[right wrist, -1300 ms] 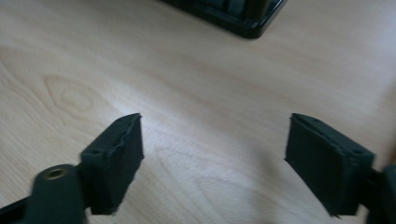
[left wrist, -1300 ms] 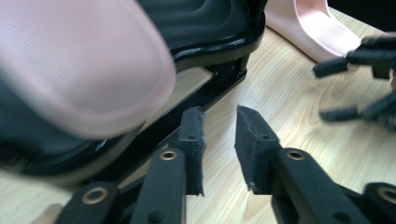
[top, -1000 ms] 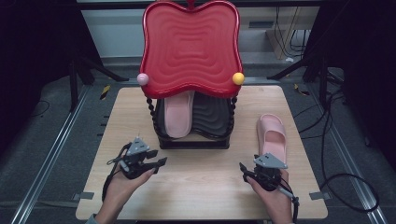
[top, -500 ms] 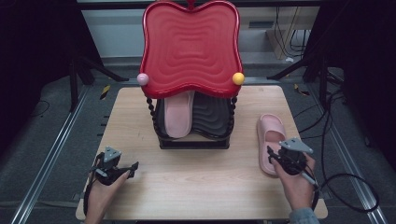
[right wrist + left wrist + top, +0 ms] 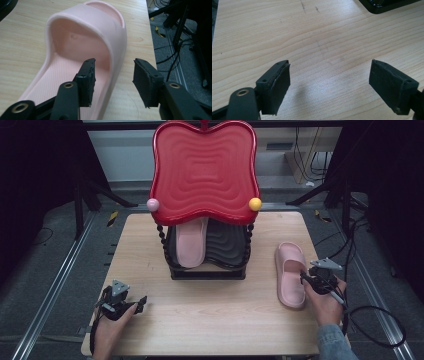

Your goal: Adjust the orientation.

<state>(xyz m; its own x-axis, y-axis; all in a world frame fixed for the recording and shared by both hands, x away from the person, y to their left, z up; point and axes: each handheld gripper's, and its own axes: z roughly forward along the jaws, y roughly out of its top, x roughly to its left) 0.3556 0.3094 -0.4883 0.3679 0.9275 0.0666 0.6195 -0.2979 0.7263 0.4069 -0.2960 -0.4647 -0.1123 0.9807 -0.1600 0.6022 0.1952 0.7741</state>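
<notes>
A loose pink slipper (image 5: 290,272) (image 5: 85,45) lies on the wooden table (image 5: 210,315) at the right, toe end away from me. My right gripper (image 5: 309,281) (image 5: 113,81) is open, with one jaw inside the slipper and the other outside its right wall, so the rim sits between them. A second pink slipper (image 5: 189,242) rests on the lower shelf of a black rack (image 5: 207,270) under a red wavy tray (image 5: 205,170). My left gripper (image 5: 137,304) (image 5: 329,87) hovers open over bare wood at the front left, holding nothing.
The rack has beaded black posts and a pink ball (image 5: 153,204) and a yellow ball (image 5: 255,204) at the tray's corners. Dark ribbed mats (image 5: 227,242) sit beside the slipper in the rack. Cables (image 5: 372,320) trail on the floor at the right. The rack's base corner (image 5: 387,5) shows ahead of the left gripper.
Both hands have spread apart from the table's middle: the left gripper went to the front left corner, the right one moved right to the loose slipper's wall.
</notes>
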